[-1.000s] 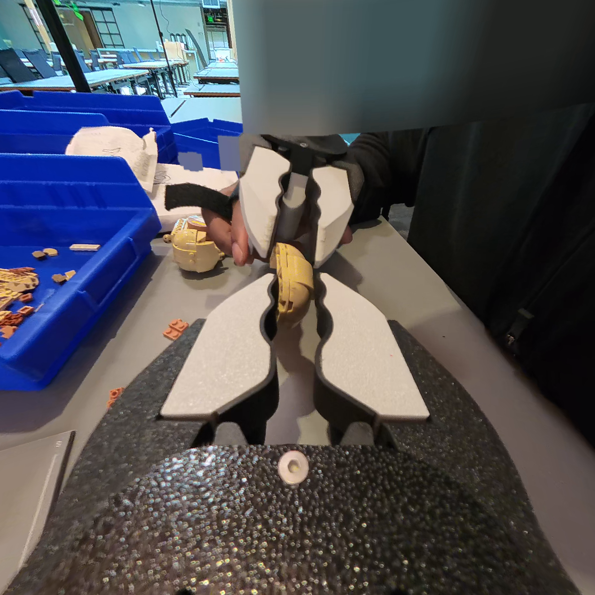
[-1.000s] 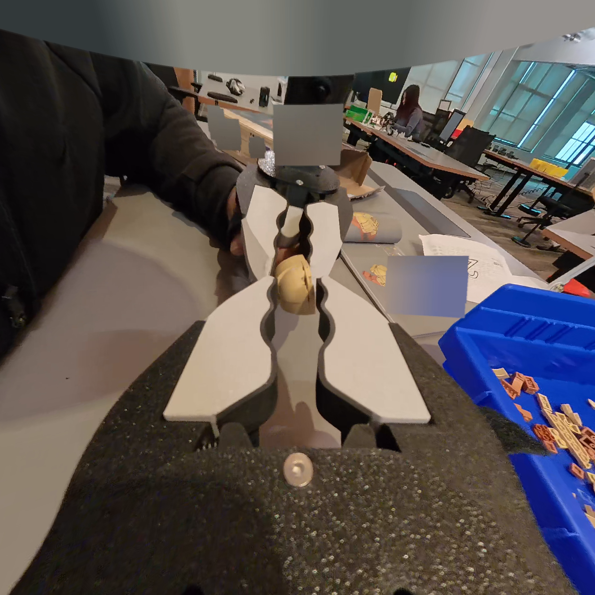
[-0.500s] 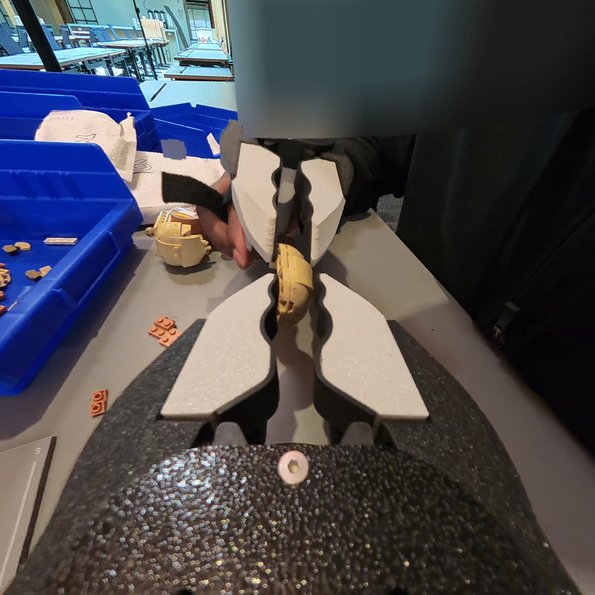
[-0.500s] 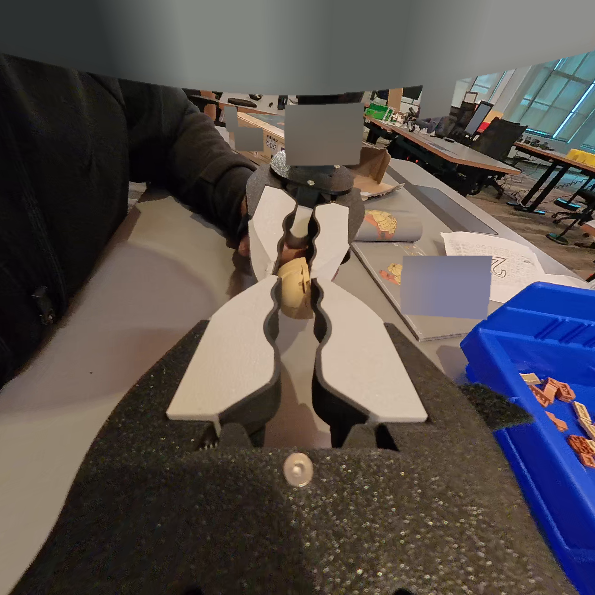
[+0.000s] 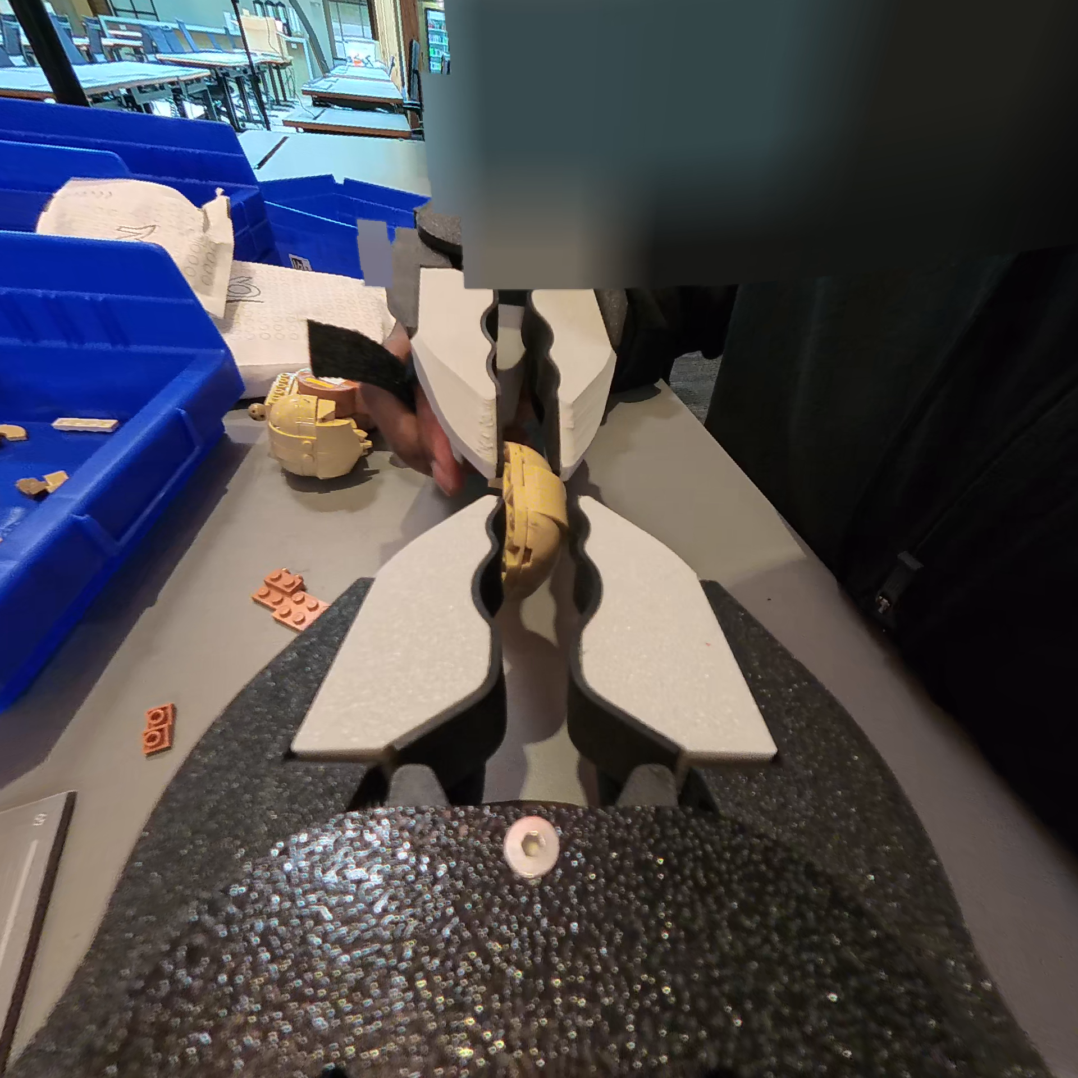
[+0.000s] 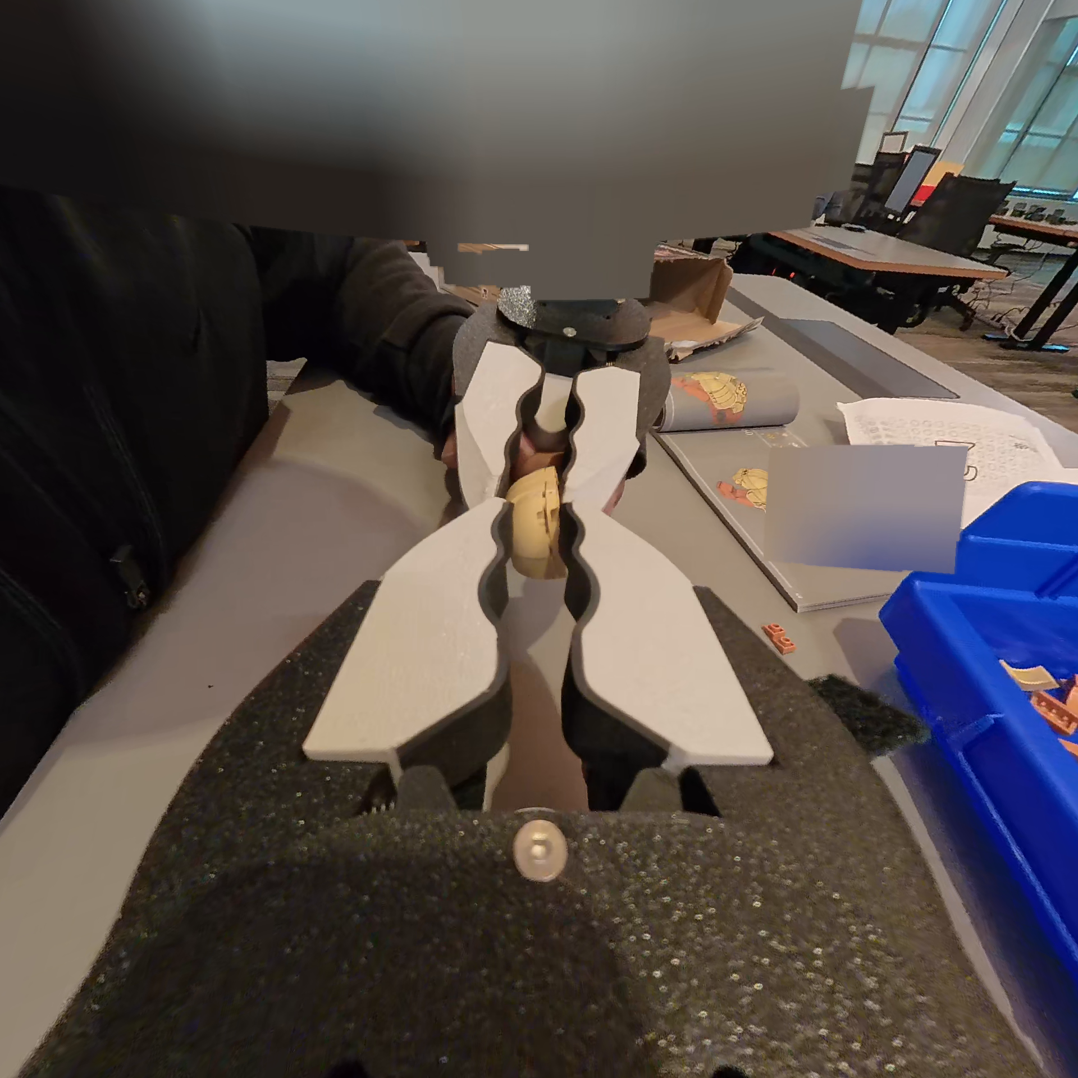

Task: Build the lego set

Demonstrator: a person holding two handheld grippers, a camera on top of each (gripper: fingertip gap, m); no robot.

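The small tan lego piece point(image 5: 532, 522) is held above the grey bench point(image 5: 245, 560) between the two claws, the left claw point(image 5: 534, 525) and the right claw point(image 6: 534, 536) meeting nose to nose, each clamped on one side of it. It looks light and rigid, but being pressed-together parts it could likely pop apart, so gripping its flat flanks seems sound. Both are held level, tips almost touching.

The two grippers meet tip to tip over the grey tabletop point(image 5: 671, 466), both clamped on the tan domed lego piece point(image 5: 534, 525), so there's no gap between them. Left side's tight: big blue plastic bin point(image 5: 116, 443), loose reddish-brown lego plates point(image 5: 289, 598) and a tan rounded lego sub-build point(image 5: 312, 434). The person's black jacket point(image 5: 933, 496) walls off the other edge; bare table shows under the fingers.
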